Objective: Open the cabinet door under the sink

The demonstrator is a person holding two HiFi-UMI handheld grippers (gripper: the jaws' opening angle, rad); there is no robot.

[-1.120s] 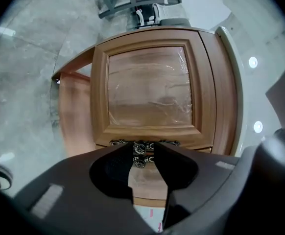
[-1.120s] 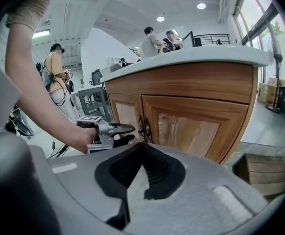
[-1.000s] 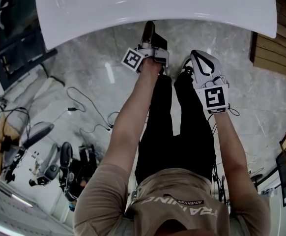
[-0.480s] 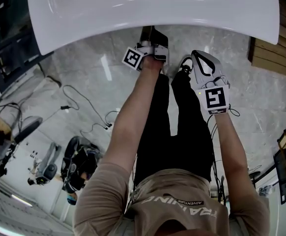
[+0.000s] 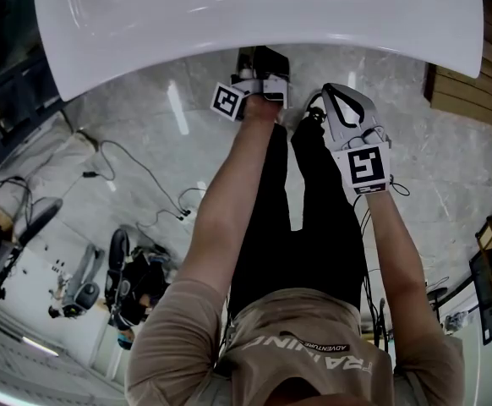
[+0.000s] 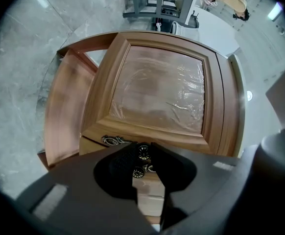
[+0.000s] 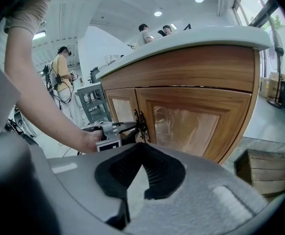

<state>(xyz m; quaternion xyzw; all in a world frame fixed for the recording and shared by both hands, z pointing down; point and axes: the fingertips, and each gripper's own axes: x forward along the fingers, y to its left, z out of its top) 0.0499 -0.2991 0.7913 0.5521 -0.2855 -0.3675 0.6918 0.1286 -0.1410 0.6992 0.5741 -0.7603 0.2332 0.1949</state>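
Observation:
The wooden cabinet under the white sink [image 5: 229, 15] has two doors, the right door [image 7: 191, 124] with a film-covered panel. Dark ornate metal handles [image 7: 141, 124] sit at the seam between the doors. My left gripper [image 6: 141, 156] points level at that seam, and one handle [image 6: 139, 152] stands between its closing jaws. I cannot see the pads pressing on it. In the head view the left gripper [image 5: 259, 57] reaches under the sink rim. My right gripper [image 7: 142, 148] hangs back from the cabinet, shut on nothing, and sits right of the left one [image 5: 335, 96].
Cables and gear [image 5: 128, 286] lie on the marble floor at the left. A wooden crate [image 7: 265, 170] stands right of the cabinet. A grey rack [image 7: 91, 102] and a standing person [image 7: 61, 77] are beyond the cabinet's left side.
Both hands stay about where they were. The left gripper has rolled a little at the cabinet front. The head view has shifted, so the sink covers more of the top.

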